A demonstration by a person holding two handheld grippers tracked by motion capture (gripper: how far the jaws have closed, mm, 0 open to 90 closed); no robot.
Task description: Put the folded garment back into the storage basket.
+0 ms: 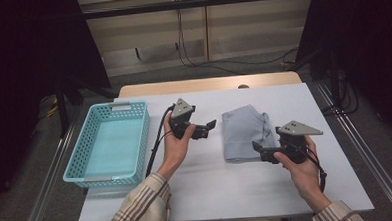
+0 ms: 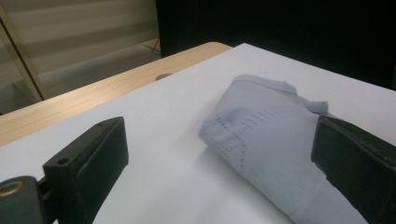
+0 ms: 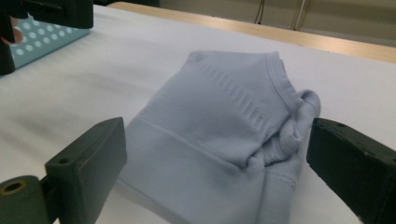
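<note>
Pale grey knit garment [image 1: 246, 133], folded, lies on the white table [image 1: 212, 190] right of centre, with the turquoise basket [image 1: 110, 144] well apart at its 9 o'clock and holding nothing. High view: left gripper [image 1: 209, 126] hovers just off the garment's 9 o'clock edge, jaws spread, gripping nothing; right gripper [image 1: 258, 150] sits at the garment's 5 o'clock corner, jaws also spread, apparently over the cloth edge but not pinching it. Risk here, as I judge it: the two grabs are uneven, so a lift could take the top layer only and the fold falls open. Left gripper view: garment [image 2: 266, 140] lies beyond the parted jaws, nearer the right one, left jaw over bare table [image 2: 154, 130]; closing from here may catch a thin edge only, or nothing, and drag the cloth. Right gripper view: garment [image 3: 219, 126] lies between the wide jaws, bunched collar and sleeve lump at 3 o'clock near the right jaw; pinching that lump likely means a bulky, slippy hold. Basket [image 3: 46, 37] at 10 o'clock; a sagging cloth could snag its rim on the carry.
</note>
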